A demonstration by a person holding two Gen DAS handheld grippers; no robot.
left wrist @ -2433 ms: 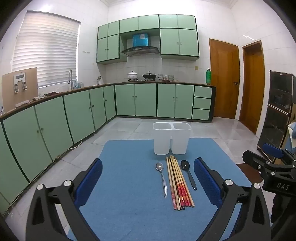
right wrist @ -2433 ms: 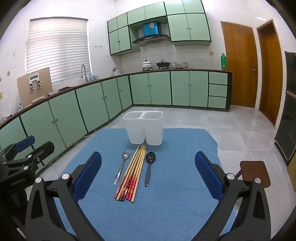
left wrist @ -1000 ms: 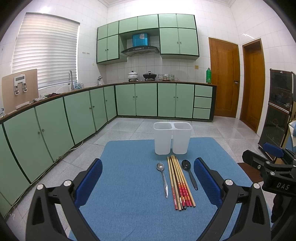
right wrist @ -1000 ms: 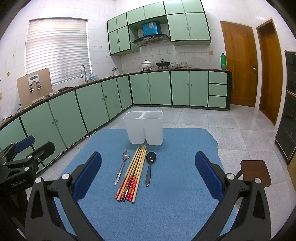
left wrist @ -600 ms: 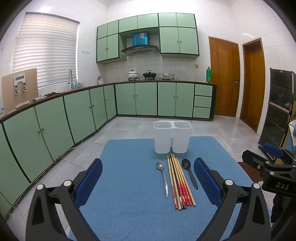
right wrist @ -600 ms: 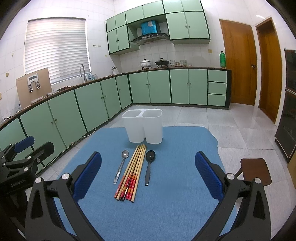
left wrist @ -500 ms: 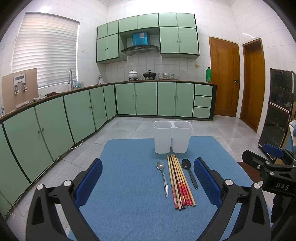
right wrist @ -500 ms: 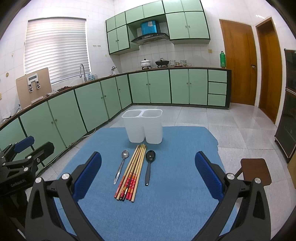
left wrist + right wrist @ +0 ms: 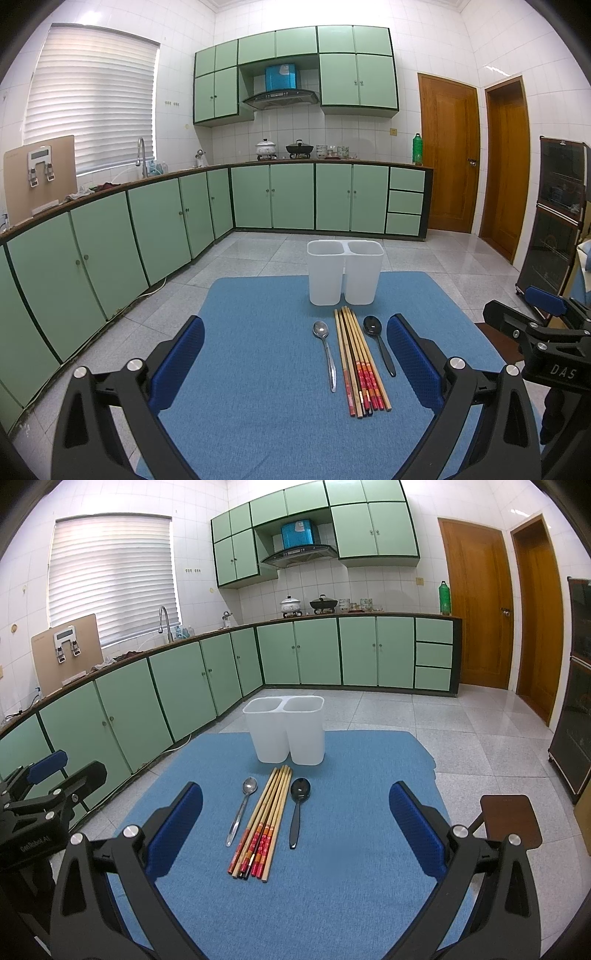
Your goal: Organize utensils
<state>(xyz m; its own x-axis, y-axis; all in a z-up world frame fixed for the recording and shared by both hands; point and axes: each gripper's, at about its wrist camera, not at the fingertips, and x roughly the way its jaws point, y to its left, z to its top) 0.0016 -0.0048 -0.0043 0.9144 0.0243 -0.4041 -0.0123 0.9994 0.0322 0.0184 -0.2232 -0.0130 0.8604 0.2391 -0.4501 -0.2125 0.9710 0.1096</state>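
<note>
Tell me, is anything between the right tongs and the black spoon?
Nothing visible. The right tongs are open above the mat, and the black spoon lies bare beside the chopsticks.

Both views were bright and evenly lit, sharp throughout. Daylight came through the window blinds point(image 9: 92, 99); the floor tiles point(image 9: 480, 716) showed glare. Fisheye bending curved the edges, with dark corners.

Spoons point(image 9: 325, 349) flank chopsticks point(image 9: 360, 363) before empty white holder point(image 9: 344, 271).
</note>
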